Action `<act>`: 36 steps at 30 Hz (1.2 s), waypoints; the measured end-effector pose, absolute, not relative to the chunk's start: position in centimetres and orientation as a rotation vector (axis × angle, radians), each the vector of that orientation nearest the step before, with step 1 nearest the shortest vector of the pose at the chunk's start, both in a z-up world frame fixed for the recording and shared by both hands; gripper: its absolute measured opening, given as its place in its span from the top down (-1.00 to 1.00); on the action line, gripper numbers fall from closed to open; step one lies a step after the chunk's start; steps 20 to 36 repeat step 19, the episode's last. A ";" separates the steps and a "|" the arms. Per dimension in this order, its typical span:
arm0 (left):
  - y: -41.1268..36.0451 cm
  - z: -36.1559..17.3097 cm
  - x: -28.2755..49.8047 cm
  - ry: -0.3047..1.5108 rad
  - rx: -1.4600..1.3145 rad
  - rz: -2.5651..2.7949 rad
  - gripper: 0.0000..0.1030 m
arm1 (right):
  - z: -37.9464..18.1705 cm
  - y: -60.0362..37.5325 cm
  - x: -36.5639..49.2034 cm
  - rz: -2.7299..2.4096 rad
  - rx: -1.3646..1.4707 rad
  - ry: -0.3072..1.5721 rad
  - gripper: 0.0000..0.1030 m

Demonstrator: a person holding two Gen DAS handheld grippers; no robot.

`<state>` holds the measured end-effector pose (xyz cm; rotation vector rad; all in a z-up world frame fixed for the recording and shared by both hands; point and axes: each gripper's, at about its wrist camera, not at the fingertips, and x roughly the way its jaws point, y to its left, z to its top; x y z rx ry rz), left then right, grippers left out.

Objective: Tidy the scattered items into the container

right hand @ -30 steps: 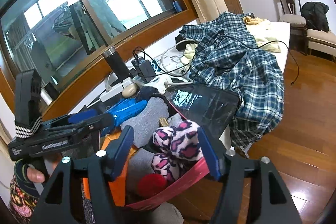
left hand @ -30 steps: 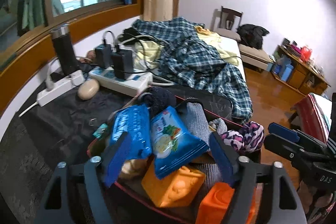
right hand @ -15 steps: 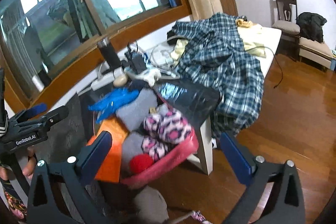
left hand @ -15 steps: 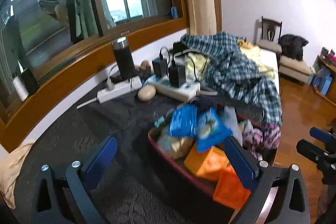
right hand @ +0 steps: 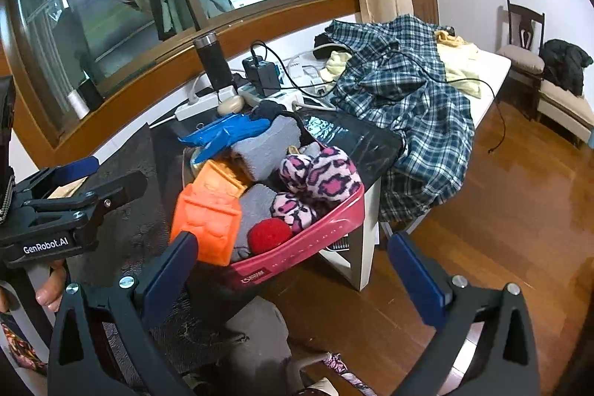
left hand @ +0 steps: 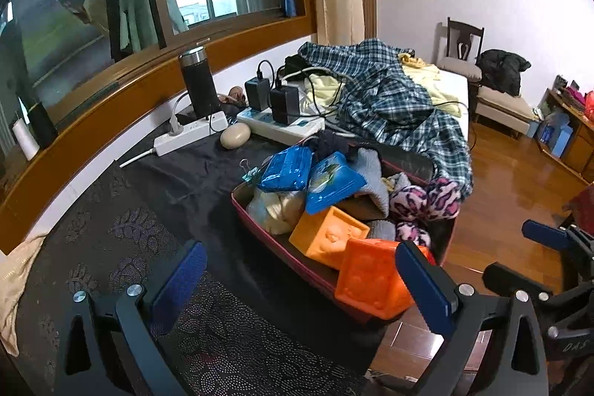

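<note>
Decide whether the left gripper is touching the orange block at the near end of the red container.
Apart. In the right wrist view the left gripper hangs open beside the orange block, dark cloth showing between them.

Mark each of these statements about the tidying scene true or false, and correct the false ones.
1. Both grippers are open and hold nothing. True: the left gripper and the right gripper have their jaws spread wide.
2. The red container is empty. False: it is heaped with items, including two orange blocks.
3. A beige oval object lies on the dark cloth outside the container. True.
4. The blue packets lie on the floor. False: they rest on top of the pile in the container.
5. The plaid shirt is folded inside the container. False: it sprawls behind it.
</note>
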<state>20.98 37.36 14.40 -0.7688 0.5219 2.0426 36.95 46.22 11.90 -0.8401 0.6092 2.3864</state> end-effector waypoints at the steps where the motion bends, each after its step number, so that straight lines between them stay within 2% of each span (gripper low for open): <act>1: 37.3 14.6 21.2 0.520 -0.764 2.041 -1.00 | 12.1 46.1 37.0 2.391 -0.839 0.604 -0.99; 36: 38.6 12.6 22.6 0.586 -0.756 2.057 -1.00 | 10.4 46.6 36.5 2.390 -0.877 0.647 -0.99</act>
